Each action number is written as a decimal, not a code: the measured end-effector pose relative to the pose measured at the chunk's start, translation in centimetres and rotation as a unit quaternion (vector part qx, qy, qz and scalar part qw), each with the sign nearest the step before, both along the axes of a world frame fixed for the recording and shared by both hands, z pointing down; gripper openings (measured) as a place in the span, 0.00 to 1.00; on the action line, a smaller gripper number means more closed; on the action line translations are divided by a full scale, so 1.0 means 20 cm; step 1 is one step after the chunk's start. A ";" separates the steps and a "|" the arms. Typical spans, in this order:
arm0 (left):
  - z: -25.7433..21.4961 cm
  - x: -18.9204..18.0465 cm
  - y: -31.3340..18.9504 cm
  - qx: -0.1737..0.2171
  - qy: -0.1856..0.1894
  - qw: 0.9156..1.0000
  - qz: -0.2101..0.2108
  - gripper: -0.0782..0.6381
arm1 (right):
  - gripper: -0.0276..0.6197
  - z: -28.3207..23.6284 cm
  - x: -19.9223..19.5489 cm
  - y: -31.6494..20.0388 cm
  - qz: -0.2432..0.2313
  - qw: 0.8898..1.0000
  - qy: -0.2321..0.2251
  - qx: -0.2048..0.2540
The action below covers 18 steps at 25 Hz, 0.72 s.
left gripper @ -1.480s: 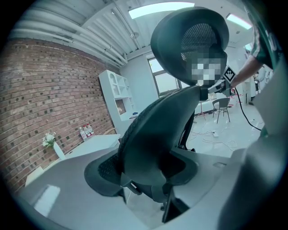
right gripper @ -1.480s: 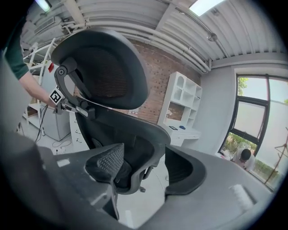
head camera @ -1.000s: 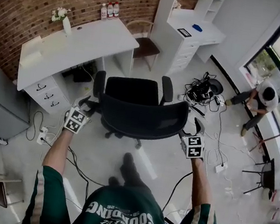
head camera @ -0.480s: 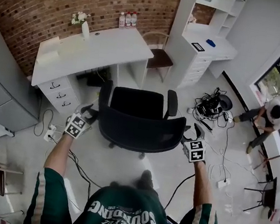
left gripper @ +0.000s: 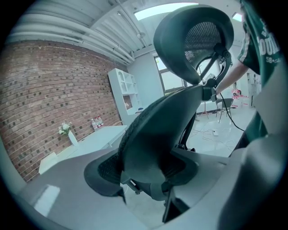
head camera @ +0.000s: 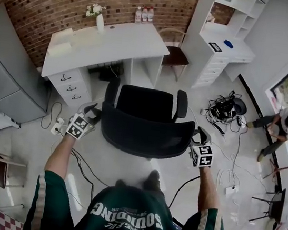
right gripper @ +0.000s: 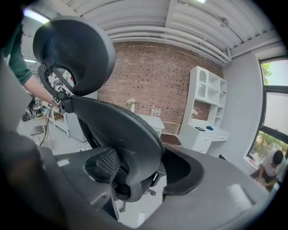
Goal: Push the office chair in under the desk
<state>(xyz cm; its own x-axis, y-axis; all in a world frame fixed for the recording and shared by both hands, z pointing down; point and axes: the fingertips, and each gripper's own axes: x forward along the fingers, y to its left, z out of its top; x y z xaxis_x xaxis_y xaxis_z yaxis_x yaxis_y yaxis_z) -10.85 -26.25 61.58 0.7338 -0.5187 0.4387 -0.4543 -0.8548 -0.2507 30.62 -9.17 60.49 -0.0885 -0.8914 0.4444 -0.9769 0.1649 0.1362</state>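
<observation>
1. The black mesh-backed office chair point(head camera: 145, 122) faces the white rectangular desk point(head camera: 117, 41). It is lined up with the knee opening and stands near it, but its seat is not yet under the top.
2. The left gripper point(head camera: 92, 112) has its jaws pinched on the backrest's left edge, and the right gripper point(head camera: 199, 134) clamps the right edge likewise. How firmly either bites is hard to judge.
3. Grasp and alignment look done. What is left is to roll the chair forward until the seat slides beneath the top.
</observation>
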 end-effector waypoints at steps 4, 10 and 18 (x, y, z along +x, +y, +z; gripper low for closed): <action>0.00 -0.05 0.03 0.001 0.004 1.000 -0.005 0.45 | 0.47 0.00 -0.04 0.00 -0.004 1.000 0.005 -0.001; 0.00 -0.08 0.08 0.000 0.005 1.000 -0.010 0.45 | 0.47 0.00 -0.06 0.04 0.005 1.000 0.001 0.000; 0.02 -0.20 0.13 0.001 0.012 1.000 -0.021 0.45 | 0.47 0.02 -0.16 0.02 -0.006 1.000 0.000 0.002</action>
<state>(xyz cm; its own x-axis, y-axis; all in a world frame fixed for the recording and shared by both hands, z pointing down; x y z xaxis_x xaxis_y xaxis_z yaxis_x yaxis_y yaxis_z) -14.94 -23.55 62.01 0.7219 -0.5501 0.4199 -0.4954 -0.8344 -0.2414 27.41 -8.75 60.80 -0.0992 -0.8925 0.4400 -0.9747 0.1761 0.1373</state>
